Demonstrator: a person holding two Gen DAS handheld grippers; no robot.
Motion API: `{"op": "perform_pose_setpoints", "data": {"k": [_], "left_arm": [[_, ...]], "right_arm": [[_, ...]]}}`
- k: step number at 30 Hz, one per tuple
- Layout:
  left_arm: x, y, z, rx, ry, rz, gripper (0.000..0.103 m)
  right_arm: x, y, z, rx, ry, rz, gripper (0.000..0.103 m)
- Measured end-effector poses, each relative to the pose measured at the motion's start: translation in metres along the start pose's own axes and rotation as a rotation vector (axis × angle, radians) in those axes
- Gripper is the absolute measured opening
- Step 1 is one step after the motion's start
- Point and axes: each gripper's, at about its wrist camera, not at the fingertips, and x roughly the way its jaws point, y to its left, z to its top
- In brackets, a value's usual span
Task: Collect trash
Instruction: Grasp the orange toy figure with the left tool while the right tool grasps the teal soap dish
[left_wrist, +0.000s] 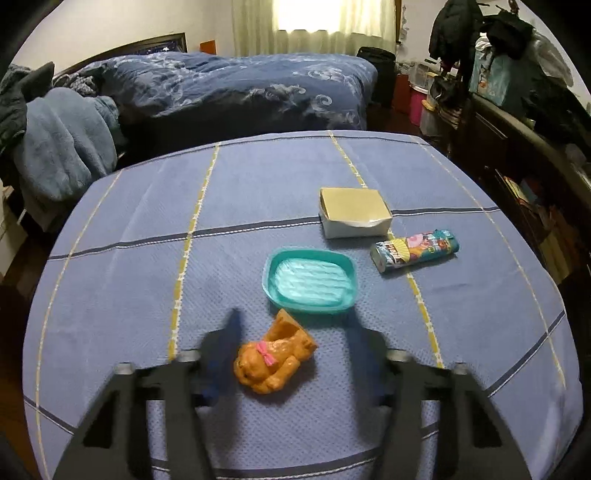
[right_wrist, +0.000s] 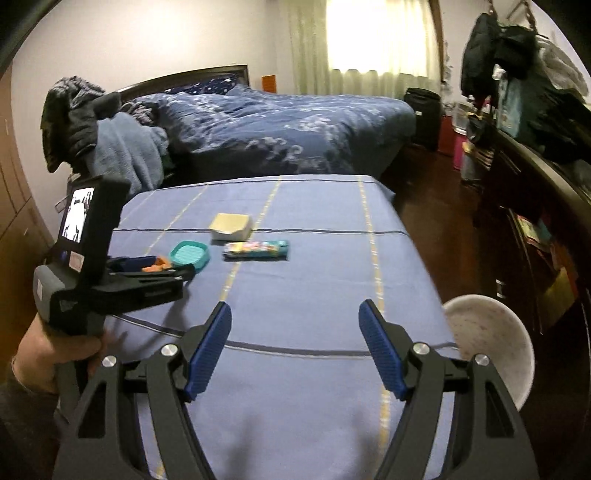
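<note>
Left wrist view: we saw the left gripper (left_wrist: 293, 336) spread wide with nothing clamped, its blurred blue fingers (left_wrist: 231, 332) standing on either side of an orange dog-shaped toy (left_wrist: 275, 356) with a pink bow; we could not tell whether either finger touched it. The toy lay on the blue checked tablecloth (left_wrist: 129, 280), at 6 o'clock from a teal soap dish (left_wrist: 310, 280) and just beside its near rim. At 1 o'clock from the dish sat a small tan-topped cardboard box (left_wrist: 352, 216), and at 3 o'clock from the dish lay a colourful printed tube-shaped wrapper (left_wrist: 415, 250) on its side; its lettering was too blurred for us to read. In the right wrist view, the right gripper (right_wrist: 295, 343) hung wide apart above the near part of the cloth, holding nothing, well apart from all four items. At 9 o'clock in that view we saw the person's left hand (right_wrist: 55, 358) grasping the other tool, whose small screen (right_wrist: 77, 214) glowed white without legible text. A white speckled bowl (right_wrist: 491, 339) showed at 3 o'clock, just off the table's right edge. A bed with dark blue patterned bedding (left_wrist: 236, 85) stood beyond the table at 12 o'clock.
</note>
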Motion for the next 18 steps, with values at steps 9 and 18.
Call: {"op": "perform_pose_setpoints", "data": {"k": [9,18], "left_arm": [[-0.038,0.054,-0.015,-0.098,-0.076,0.041,0.035],[-0.067,0.110,-0.027,-0.215,-0.129,0.079,0.035]], "right_arm": [[0.049,0.058,0.030,-0.006,0.069,0.091,0.073],[0.116,0.121,0.052,-0.079,0.139,0.094,0.073]]}}
